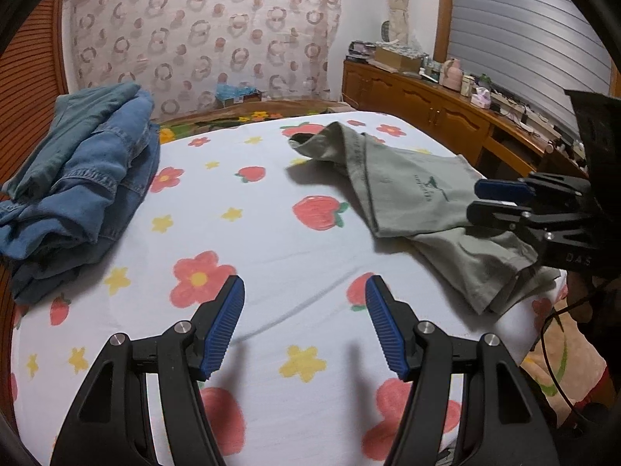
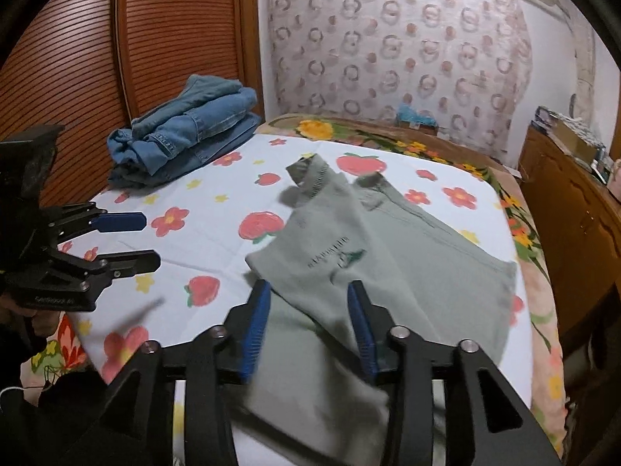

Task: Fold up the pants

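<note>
Two denim pieces [image 1: 77, 178] sit stacked at ten o'clock on the bed [image 1: 271, 240]; grey pants [image 2: 388, 256] lie half-folded at two. Left hand-held gripper [image 1: 304, 324] hangs wide, empty; right hand-held gripper [image 2: 308, 326] straddles cloth, unclamped. Next fold likely needs a fresh grip.

The pants [image 2: 392, 256] are lying spread across the sheet [image 1: 271, 240] on the bed, one end running toward the far wall, the near end hanging over the front edge. The right gripper [image 2: 308, 326] is sitting over that near end, cloth lying between its parted jaws. To its left, the left gripper [image 1: 304, 322] is hovering above bare sheet, well apart from the pants. A pile of folded jeans [image 1: 77, 178] is resting at the far left corner, against the slatted door [image 2: 77, 70]. A cabinet [image 1: 427, 105] is standing along the right side of the bed.
</note>
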